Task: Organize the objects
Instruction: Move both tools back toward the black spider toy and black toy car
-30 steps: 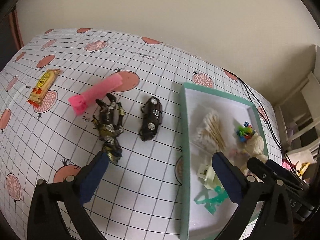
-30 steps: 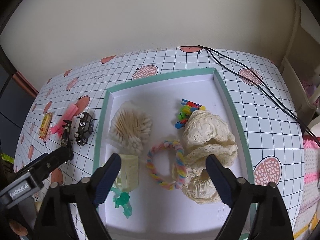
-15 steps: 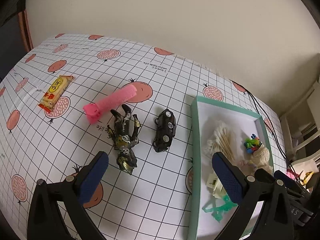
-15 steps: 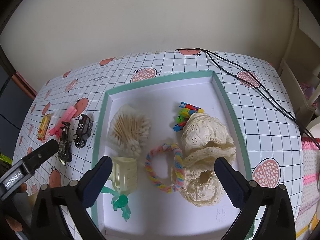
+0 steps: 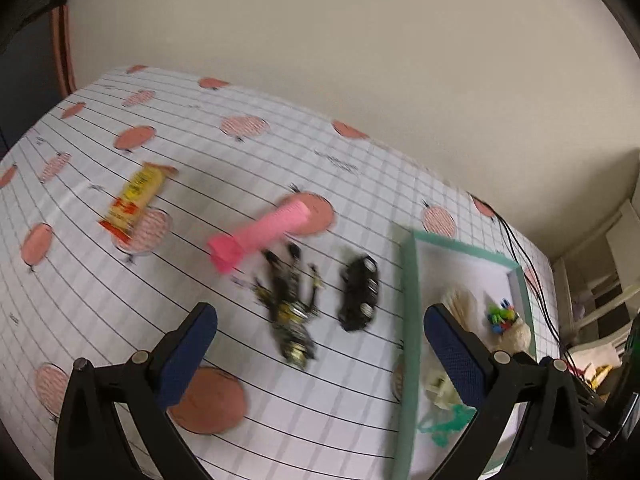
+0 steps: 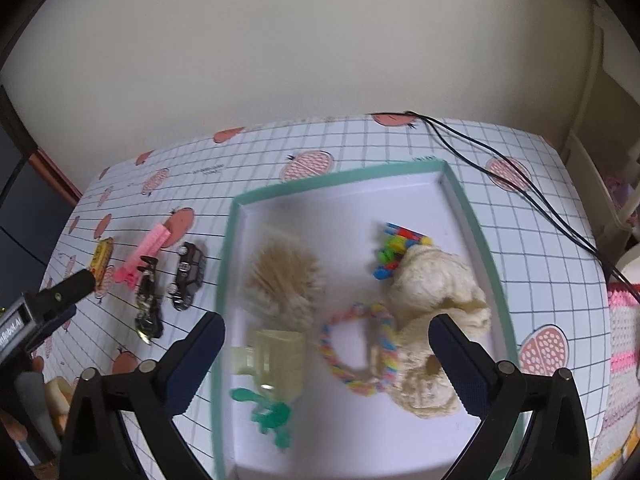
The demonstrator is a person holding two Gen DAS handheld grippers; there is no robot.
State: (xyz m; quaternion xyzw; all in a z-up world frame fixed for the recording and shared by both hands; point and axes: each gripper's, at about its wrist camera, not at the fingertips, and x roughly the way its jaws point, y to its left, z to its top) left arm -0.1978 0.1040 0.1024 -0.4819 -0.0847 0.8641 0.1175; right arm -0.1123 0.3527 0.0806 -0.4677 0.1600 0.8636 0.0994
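Left gripper (image 5: 320, 336) farther back from the figurine (image 5: 290, 312) (now blurred), both grippers' jaws wide apart, empty.

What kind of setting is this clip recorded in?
Most likely a room in a home: a table under a grid-and-fruit print cloth against a plain wall, a teal-rimmed tray of household odds and ends, and a toy car lying beside it.

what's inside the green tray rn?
In the tray: cotton swabs, lace cloth, braided ring, colourful beads, cream block, green clip. Anything beneath the cloth is hidden.
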